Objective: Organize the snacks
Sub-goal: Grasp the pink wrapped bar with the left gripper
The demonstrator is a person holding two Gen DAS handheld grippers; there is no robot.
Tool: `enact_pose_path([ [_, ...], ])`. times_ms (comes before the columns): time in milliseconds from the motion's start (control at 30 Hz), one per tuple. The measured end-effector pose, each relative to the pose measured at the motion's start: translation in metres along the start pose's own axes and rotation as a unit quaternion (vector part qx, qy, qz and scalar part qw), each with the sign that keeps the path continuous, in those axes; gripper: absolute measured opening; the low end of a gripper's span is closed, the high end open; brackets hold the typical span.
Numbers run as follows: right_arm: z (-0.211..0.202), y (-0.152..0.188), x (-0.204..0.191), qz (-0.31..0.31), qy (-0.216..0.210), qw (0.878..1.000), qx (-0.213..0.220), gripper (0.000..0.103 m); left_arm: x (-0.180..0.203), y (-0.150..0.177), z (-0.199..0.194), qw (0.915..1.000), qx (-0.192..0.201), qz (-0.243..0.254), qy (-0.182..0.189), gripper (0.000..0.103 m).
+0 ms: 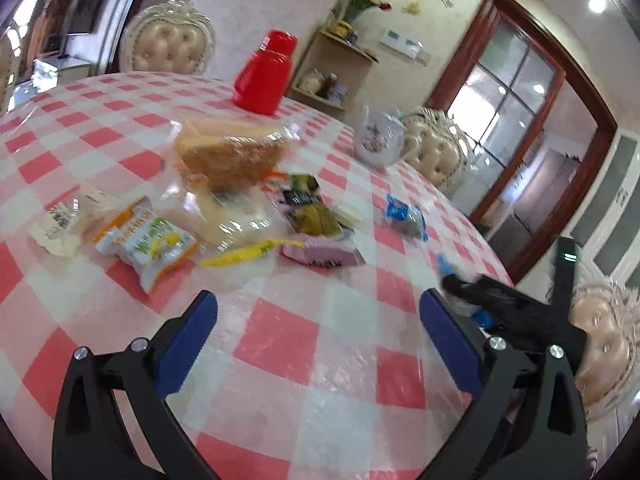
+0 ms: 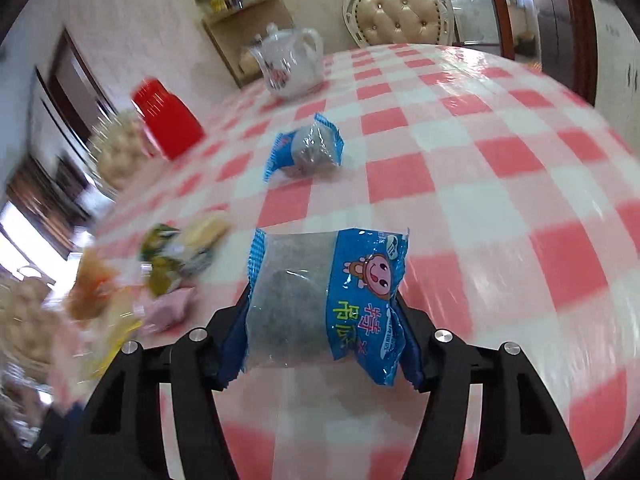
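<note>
Clamped between the right gripper [image 2: 320, 312] pads: blue crinkly plastic snack packet [image 2: 326, 304], lifted above the pink-checked tablecloth [image 2: 480, 184]. Left gripper [image 1: 318, 316] wide open, empty. Most snacks heaped [image 1: 224, 200] already; second blue packet [image 2: 308, 150] left apart

Bright daylight pours in through the glass door [image 1: 516, 92] at upper right of the left view. Glare streaks the glossy checked tablecloth [image 2: 500, 128]. Fisheye bending curves every edge into dark corners, and motion blur smears the right view's left side.
</note>
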State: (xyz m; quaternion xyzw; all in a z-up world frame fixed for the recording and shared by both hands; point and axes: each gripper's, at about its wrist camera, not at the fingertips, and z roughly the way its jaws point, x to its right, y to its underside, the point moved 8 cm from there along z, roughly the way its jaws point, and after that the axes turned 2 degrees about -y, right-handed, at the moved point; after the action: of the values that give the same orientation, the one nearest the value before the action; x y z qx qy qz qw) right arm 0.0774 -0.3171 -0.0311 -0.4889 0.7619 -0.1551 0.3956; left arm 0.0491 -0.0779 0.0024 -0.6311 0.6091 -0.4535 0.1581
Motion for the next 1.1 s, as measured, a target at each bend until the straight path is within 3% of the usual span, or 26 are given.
enact_pose_path([
  [67, -0.019, 0.006, 0.007, 0.022, -0.032, 0.999, 0.02, 0.06, 0.01, 0.005, 0.005, 0.9997, -0.013, 0.019, 0.005, 0.101],
  [133, -0.025, 0.012, 0.013, 0.031, -0.035, 0.998, 0.029, 0.061, 0.022, 0.011, 0.018, 0.9985, -0.041, 0.036, 0.008, 0.101],
  [200, -0.025, 0.016, 0.019, 0.055, -0.049, 0.997, 0.02, 0.061, 0.034, 0.014, 0.036, 0.9954, -0.065, 0.07, -0.013, 0.101],
  [300, -0.028, 0.014, 0.018, 0.055, -0.051, 0.997, 0.026, 0.061, 0.047, 0.009, 0.068, 0.9842, -0.087, 0.141, -0.063, 0.101],
  [467, -0.022, 0.011, 0.015, 0.036, -0.049, 0.998, 0.025, 0.061, 0.05, -0.009, 0.117, 0.9723, -0.101, 0.193, -0.086, 0.101],
  [633, -0.019, 0.01, 0.016, 0.04, -0.052, 0.998, 0.02, 0.061, 0.048, -0.016, 0.146, 0.9607, -0.126, 0.234, -0.079, 0.101],
  [667, -0.019, 0.01, 0.017, 0.043, -0.054, 0.997, 0.018, 0.061, 0.049, -0.015, 0.147, 0.9599, -0.132, 0.237, -0.07, 0.092],
  [733, -0.018, 0.011, 0.018, 0.045, -0.056, 0.997, 0.017, 0.062, 0.053, -0.011, 0.145, 0.9587, -0.138, 0.242, -0.054, 0.06],
  [833, -0.018, 0.011, 0.018, 0.046, -0.058, 0.997, 0.016, 0.062, 0.063, -0.004, 0.13, 0.9504, -0.126, 0.282, -0.04, 0.051],
  [900, -0.018, 0.011, 0.019, 0.049, -0.058, 0.997, 0.017, 0.062, 0.071, 0.002, 0.115, 0.9445, -0.115, 0.307, -0.03, 0.038],
  [1000, -0.018, 0.011, 0.021, 0.056, -0.06, 0.996, 0.016, 0.062, 0.075, 0.012, 0.091, 0.9439, -0.114, 0.31, 0.004, 0.037],
  [1100, -0.018, 0.011, 0.024, 0.064, -0.061, 0.996, 0.016, 0.062, 0.071, 0.027, 0.076, 0.9379, -0.118, 0.326, 0.015, 0.037],
])
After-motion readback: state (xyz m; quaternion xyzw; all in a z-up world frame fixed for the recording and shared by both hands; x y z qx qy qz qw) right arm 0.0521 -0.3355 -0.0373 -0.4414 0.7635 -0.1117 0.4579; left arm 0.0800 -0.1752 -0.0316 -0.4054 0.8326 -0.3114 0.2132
